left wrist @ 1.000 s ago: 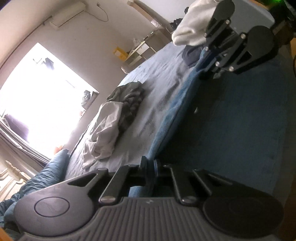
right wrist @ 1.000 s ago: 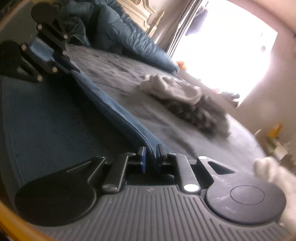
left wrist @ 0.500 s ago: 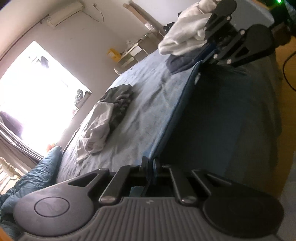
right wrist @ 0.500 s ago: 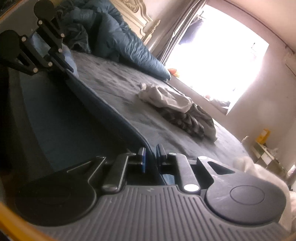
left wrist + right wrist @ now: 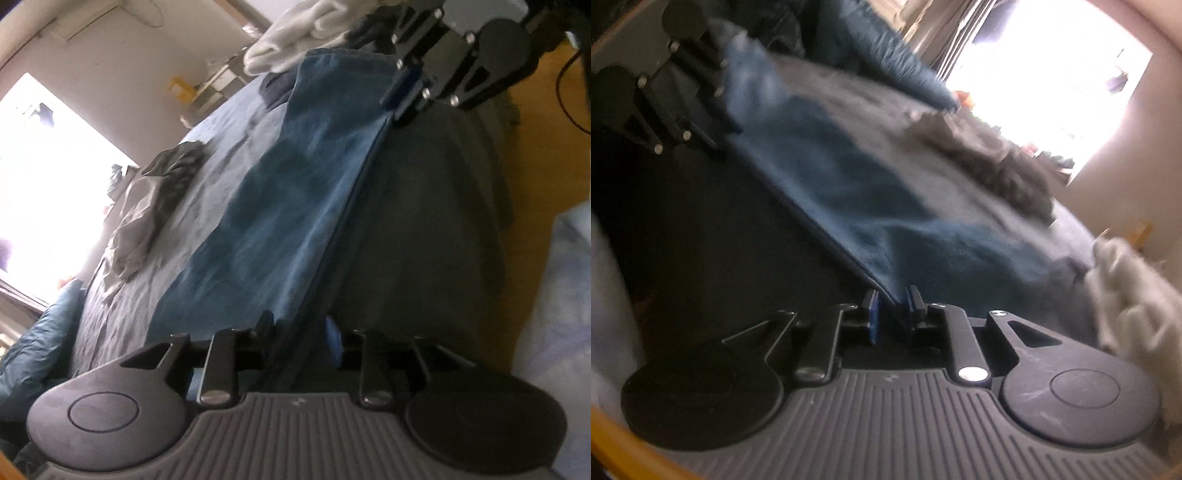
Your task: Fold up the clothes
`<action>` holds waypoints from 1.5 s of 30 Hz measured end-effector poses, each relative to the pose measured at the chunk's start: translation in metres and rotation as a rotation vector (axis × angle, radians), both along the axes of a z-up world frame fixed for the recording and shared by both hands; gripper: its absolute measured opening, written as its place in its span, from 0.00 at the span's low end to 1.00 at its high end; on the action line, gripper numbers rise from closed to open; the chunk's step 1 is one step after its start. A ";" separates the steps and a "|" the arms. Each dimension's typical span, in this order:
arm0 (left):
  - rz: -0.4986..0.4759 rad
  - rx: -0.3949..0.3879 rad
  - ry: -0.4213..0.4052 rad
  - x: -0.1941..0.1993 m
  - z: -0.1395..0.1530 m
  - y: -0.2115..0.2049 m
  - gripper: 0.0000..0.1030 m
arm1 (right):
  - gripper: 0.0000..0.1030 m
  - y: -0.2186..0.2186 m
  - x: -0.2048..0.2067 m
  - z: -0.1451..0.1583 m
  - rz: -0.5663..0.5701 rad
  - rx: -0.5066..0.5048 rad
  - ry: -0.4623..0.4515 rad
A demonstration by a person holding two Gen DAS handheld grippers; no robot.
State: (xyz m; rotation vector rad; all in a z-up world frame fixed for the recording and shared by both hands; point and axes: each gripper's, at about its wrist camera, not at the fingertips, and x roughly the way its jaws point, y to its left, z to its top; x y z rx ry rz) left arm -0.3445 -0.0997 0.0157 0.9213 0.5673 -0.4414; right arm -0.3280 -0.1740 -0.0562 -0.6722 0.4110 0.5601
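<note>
A blue garment lies spread on the grey-blue bed sheet, its near edge stretched along the bed's side between my two grippers. My left gripper has its jaws opening; the edge runs between the pads, which stand apart from it. At the garment's far corner my right gripper is seen from outside. In the right wrist view the garment narrows to a corner pinched in the right gripper. The left gripper shows at the upper left there.
A crumpled grey and white heap lies further in on the bed. A white pile and a dark garment sit beyond the right gripper. A blue duvet is bunched by the window. Wooden floor borders the bed.
The garment, held up taut between the grippers before, now lies flat on the bed. Both grippers sank toward the bed's edge. The left jaws have parted.
</note>
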 end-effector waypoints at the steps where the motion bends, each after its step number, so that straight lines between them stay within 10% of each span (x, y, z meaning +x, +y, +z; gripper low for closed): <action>1: -0.007 -0.006 0.022 -0.001 0.004 0.000 0.34 | 0.12 -0.003 -0.002 -0.002 -0.002 0.002 0.017; 11: -0.098 -0.173 0.080 0.019 0.026 -0.042 0.42 | 0.52 -0.093 0.004 0.013 -0.373 0.564 0.063; 16: -0.137 -0.153 0.021 0.038 -0.004 -0.075 0.40 | 0.54 -0.123 0.031 0.002 -0.458 0.707 0.167; 18: -0.130 -0.144 0.003 0.043 -0.012 -0.082 0.11 | 0.52 -0.124 0.036 0.002 -0.442 0.739 0.192; 21: -0.118 -0.147 -0.015 0.045 -0.013 -0.084 0.04 | 0.23 -0.122 0.040 0.003 -0.400 0.777 0.238; 32: -0.109 -0.100 -0.025 0.025 -0.016 -0.088 0.05 | 0.09 -0.135 0.021 0.008 -0.483 0.788 0.221; 36: -0.126 -0.084 -0.039 0.024 -0.028 -0.095 0.20 | 0.11 -0.142 0.024 -0.004 -0.488 0.888 0.292; 39: -0.150 -0.096 -0.017 0.021 -0.023 -0.095 0.35 | 0.25 -0.135 0.023 0.002 -0.457 0.867 0.262; 42: -0.156 -0.103 -0.008 0.022 -0.018 -0.095 0.38 | 0.62 -0.130 0.029 0.008 -0.428 0.872 0.234; 45: -0.128 -0.133 0.017 0.027 -0.013 -0.092 0.38 | 0.64 -0.131 0.038 0.015 -0.386 0.921 0.233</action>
